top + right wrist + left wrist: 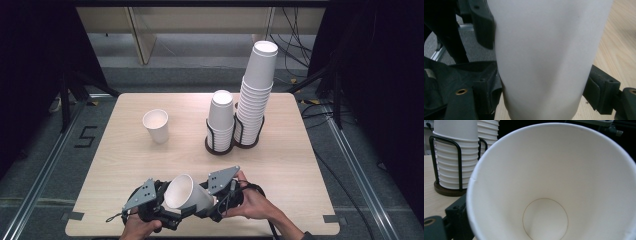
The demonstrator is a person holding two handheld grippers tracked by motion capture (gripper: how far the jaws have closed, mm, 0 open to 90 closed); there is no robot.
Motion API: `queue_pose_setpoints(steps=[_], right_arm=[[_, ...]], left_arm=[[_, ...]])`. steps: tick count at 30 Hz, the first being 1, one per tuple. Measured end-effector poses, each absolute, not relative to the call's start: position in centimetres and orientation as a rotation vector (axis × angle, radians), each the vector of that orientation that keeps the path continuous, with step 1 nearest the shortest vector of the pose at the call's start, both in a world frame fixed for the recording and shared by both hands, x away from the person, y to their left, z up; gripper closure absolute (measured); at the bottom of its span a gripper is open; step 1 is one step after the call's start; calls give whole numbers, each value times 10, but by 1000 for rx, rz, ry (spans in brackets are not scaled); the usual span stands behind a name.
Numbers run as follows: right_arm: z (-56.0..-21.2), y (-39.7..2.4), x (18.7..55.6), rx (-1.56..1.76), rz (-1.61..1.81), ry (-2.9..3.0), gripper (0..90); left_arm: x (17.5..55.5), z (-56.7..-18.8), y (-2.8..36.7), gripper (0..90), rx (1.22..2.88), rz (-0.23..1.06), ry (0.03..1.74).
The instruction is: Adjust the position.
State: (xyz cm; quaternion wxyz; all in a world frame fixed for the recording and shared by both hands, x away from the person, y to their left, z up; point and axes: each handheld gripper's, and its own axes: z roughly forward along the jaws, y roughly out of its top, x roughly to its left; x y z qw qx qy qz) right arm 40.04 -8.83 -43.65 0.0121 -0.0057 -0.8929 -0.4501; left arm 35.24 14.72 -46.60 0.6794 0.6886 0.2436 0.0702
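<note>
Two claws meet over the near edge of a pale wooden surface (280, 150), with one white paper cup (186, 192) held between them. The cup lies tilted on its side, its long axis running roughly left to right across the high view, its open mouth turned toward the left and up, its base toward the right hand (252, 200). In the left gripper view the cup (554, 182) gapes straight at the camera, round bottom visible deep inside.

The right claw (210, 197) pinches the cup's wall; in the right gripper view its black jaws sit pressed against both sides of the white body (546, 57). The left claw (167, 212) sits just beside the cup's rim, and whether its jaws press on the cup cannot be told.

Farther back, a single upright cup (156, 125) stands alone to the left, mouth up. To the right of centre, two stacks of upside-down cups stand in a black wire holder (232, 142): a short stack (221, 120) and a tall stack (255, 92), touching side by side. The middle of the surface lies bare between the held cup and those things.
</note>
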Motion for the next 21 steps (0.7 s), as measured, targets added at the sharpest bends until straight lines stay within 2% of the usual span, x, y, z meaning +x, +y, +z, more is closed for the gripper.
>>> queue_pose_setpoints(steps=[21], right_arm=[[-451, -84, 404, -99, -1445, -2707, 228]], left_arm=[[350, -465, 147, 149, 1578, 226, 550]])
